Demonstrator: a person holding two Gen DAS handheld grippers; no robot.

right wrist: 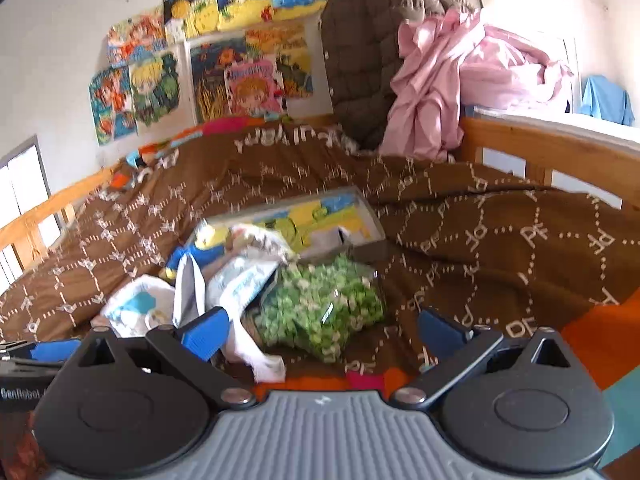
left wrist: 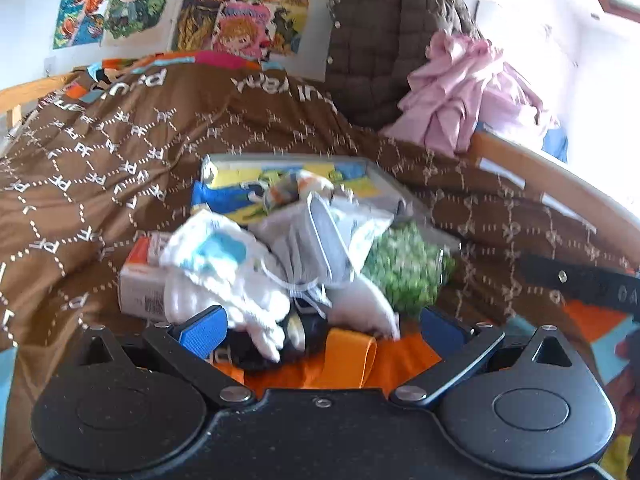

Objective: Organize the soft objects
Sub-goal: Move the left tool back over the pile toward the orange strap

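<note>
The left gripper [left wrist: 322,330] is wide open and holds nothing. Right in front of it lies a white soft cloth [left wrist: 224,280] on top of something black [left wrist: 304,332] and an orange cloth [left wrist: 352,364]. The right gripper [right wrist: 326,332] is wide open too, and empty. Just ahead of it sits a green bag [right wrist: 320,312] full of little green bits.

These soft things lie in a messy pile on the brown blanket [left wrist: 120,168] of the bed. A grey pouch [left wrist: 316,240] rests in the middle, and behind it is a flat picture box [left wrist: 280,176]. The view is a bit blurry, so I cannot tell what the black thing is.

The pile is tangled. If a gripper grabs one piece, others might get dragged along or tumble off. The green bag looks slippery and could slide out.

Far back, a pink cloth [right wrist: 460,92] and a brown quilted coat [right wrist: 360,48] are heaped up.
</note>
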